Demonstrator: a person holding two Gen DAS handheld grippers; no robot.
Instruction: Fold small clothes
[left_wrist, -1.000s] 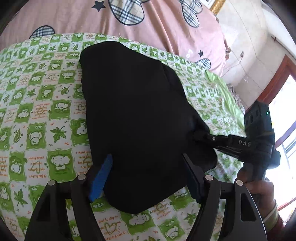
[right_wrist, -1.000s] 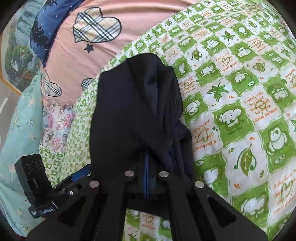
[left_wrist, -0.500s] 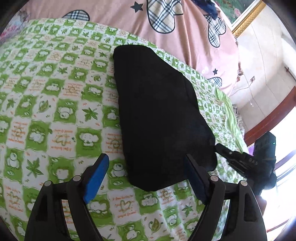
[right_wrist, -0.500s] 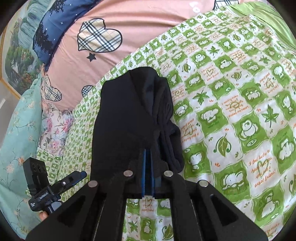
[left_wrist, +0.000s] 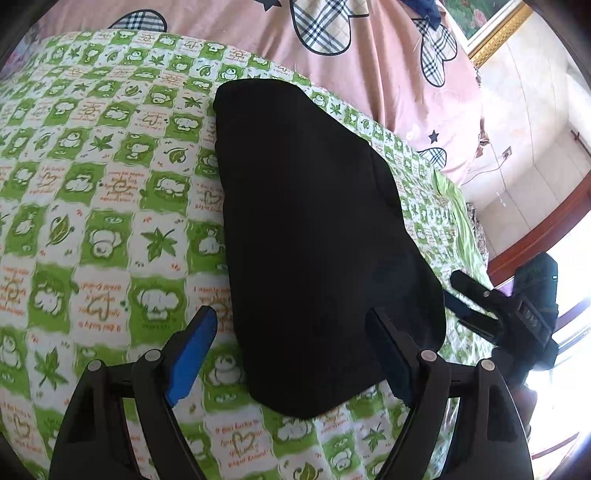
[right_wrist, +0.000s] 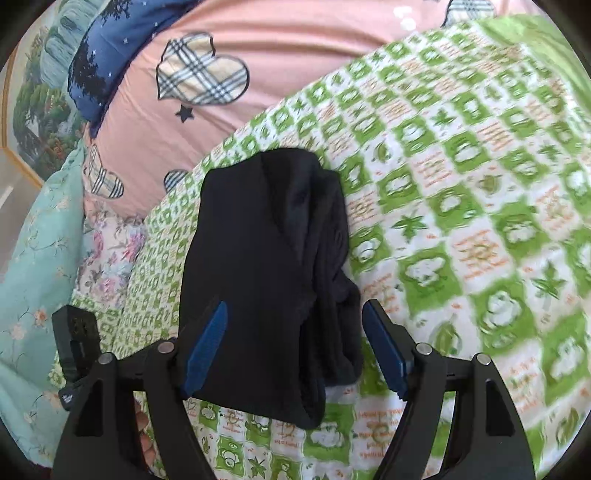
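A black garment (left_wrist: 317, 236) is seen lying folded on a green-and-white patterned bedsheet (left_wrist: 103, 192); in the left wrist view it shows as one smooth dark slab, narrower at the far end, while in the right wrist view (right_wrist: 266, 266) several stacked layers are visible along its right edge, a flap crossing diagonally over the top.

The left gripper (left_wrist: 295, 354) is held wide open with nothing between its blue-padded fingers (left_wrist: 190, 356); the near end of the garment lies in the gap between them, and no contact can be made out — the pads appear to be above the cloth rather than on it, though the fisheye makes this hard to judge.

The right gripper (right_wrist: 295, 350) is likewise spread wide and grasps nothing; its blue pads (right_wrist: 207, 347) are set either side of the garment's near end; the left pad is seen in front of the fabric, the right pad just beside the bunched edge.

A pink quilt with plaid hearts (right_wrist: 221, 92) is seen beyond the sheet; the right gripper's body (left_wrist: 524, 314) is visible at the right of the left wrist view, beside the garment.
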